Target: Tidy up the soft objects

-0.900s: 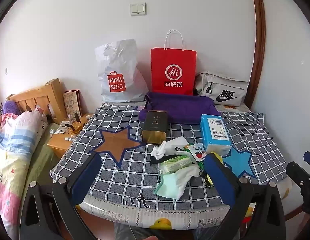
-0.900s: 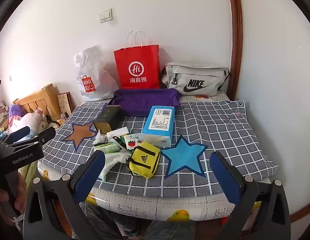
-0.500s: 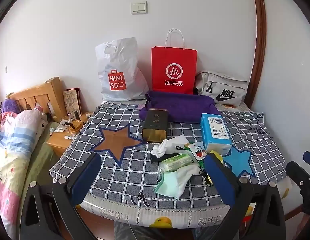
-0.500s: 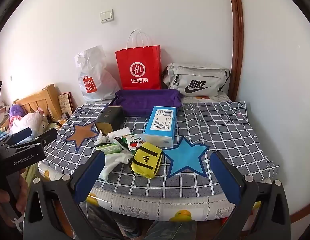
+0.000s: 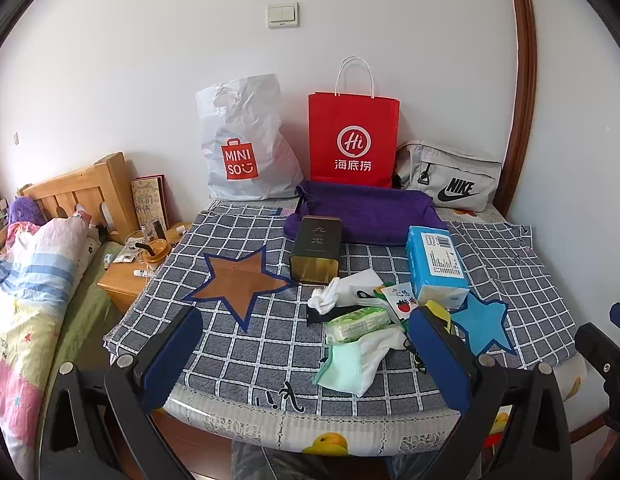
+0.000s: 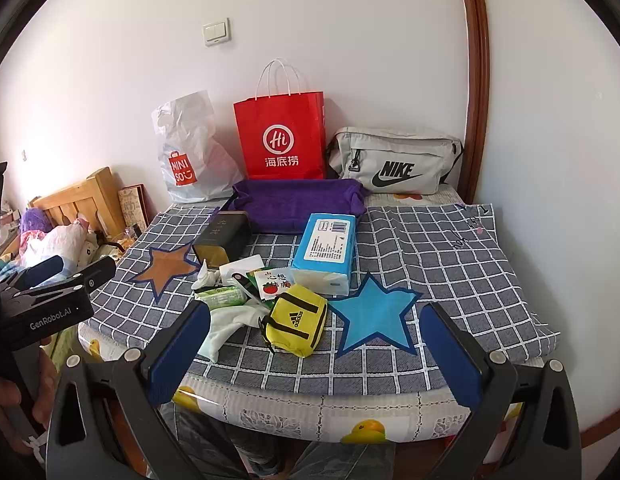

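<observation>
A pile of small items lies on the checked cloth [image 5: 246, 344] near the table's front edge: a white-and-green sock [image 5: 358, 360], a green tissue pack [image 5: 356, 318], a crumpled white tissue [image 5: 324, 298], a snack packet [image 6: 275, 282] and a yellow Adidas pouch [image 6: 296, 322]. A blue tissue box [image 5: 436, 264] and a dark tin [image 5: 316, 250] stand behind them. A purple fabric tray [image 6: 298, 204] sits further back. My left gripper [image 5: 306, 344] is open and empty, just in front of the pile. My right gripper [image 6: 316, 336] is open and empty, in front of the pouch.
A white Miniso bag [image 5: 246, 144], a red paper bag [image 5: 352, 140] and a grey Nike bag [image 5: 450, 178] stand against the wall. A bed [image 5: 26, 280] and a wooden nightstand [image 5: 126, 280] lie to the left. A blue star patch [image 6: 374, 312] marks the cloth's right side.
Both grippers have shifted slightly, so the scene sits a touch differently in each view. Nothing on the table has moved and both grippers remain open.
</observation>
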Tool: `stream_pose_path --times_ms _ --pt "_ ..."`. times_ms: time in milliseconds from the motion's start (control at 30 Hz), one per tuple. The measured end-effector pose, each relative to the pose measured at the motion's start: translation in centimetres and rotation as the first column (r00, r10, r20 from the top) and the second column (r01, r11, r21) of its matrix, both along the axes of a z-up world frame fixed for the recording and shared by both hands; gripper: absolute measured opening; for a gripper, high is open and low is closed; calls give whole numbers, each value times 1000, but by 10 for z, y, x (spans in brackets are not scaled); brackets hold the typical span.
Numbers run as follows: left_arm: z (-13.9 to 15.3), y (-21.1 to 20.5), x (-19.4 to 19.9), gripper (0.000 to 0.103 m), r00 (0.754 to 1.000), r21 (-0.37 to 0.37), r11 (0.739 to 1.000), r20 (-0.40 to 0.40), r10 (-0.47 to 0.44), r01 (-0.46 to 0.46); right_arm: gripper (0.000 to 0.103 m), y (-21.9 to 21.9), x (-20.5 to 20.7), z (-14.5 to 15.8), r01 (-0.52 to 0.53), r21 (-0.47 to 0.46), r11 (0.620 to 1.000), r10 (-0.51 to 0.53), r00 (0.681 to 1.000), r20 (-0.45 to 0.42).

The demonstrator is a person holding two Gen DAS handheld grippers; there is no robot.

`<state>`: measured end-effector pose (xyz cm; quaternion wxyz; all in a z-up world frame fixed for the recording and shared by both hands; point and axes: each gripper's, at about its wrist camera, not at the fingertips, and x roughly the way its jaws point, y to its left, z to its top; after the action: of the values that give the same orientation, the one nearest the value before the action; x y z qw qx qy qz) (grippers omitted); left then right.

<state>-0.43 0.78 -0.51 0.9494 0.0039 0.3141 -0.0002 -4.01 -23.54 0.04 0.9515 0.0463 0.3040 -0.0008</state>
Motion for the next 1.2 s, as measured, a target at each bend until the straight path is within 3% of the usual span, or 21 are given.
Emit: stream_pose_path --times_ms 1200 --pt "-2 -8 -1 103 1000 8 1000 -10 -12 12 103 0 -4 6 3 -1 1000 -3 1000 16"
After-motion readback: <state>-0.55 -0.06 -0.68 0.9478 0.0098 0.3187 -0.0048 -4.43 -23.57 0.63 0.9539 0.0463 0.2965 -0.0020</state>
